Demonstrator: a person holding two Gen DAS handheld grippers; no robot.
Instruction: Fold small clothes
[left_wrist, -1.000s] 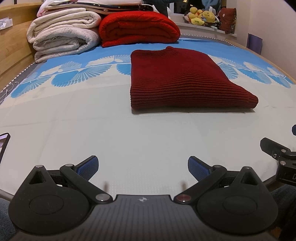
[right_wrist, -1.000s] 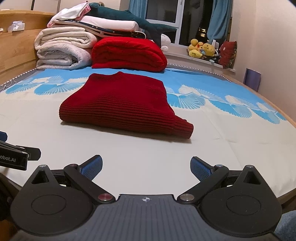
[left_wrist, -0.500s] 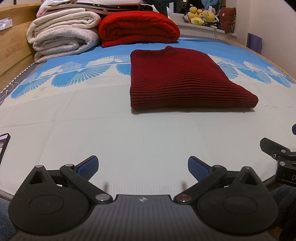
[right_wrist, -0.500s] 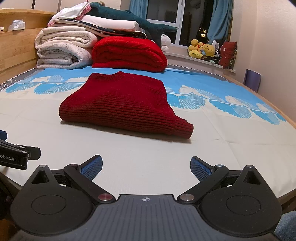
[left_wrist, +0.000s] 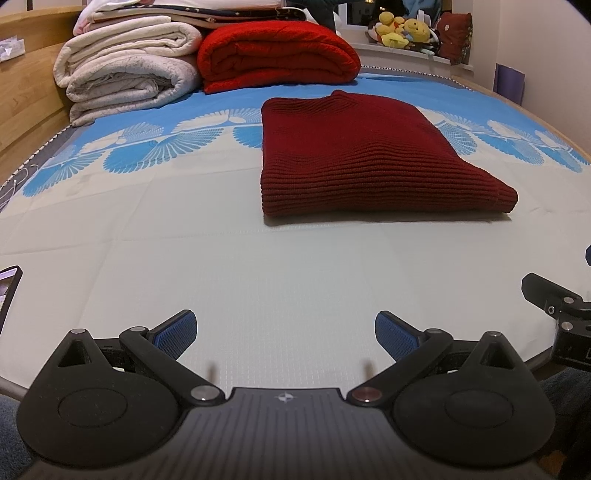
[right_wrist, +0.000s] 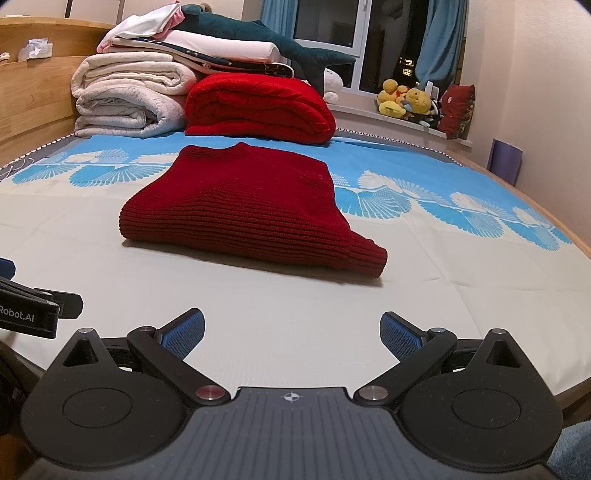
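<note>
A dark red ribbed knit sweater (left_wrist: 354, 158) lies folded into a neat rectangle on the bed, ahead of both grippers; it also shows in the right wrist view (right_wrist: 251, 206). My left gripper (left_wrist: 285, 332) is open and empty, low over the pale sheet near the bed's front edge, well short of the sweater. My right gripper (right_wrist: 291, 332) is open and empty too, at the same distance. Part of the right gripper (left_wrist: 554, 306) shows at the right edge of the left wrist view, and part of the left gripper (right_wrist: 33, 310) at the left edge of the right wrist view.
A folded bright red blanket (left_wrist: 277, 51) and a stack of white bedding (left_wrist: 129, 74) stand at the head of the bed (left_wrist: 184, 240). A wooden headboard (right_wrist: 29, 96) is on the left. Plush toys (right_wrist: 406, 101) sit on the windowsill. A phone (left_wrist: 9, 288) lies at the left edge.
</note>
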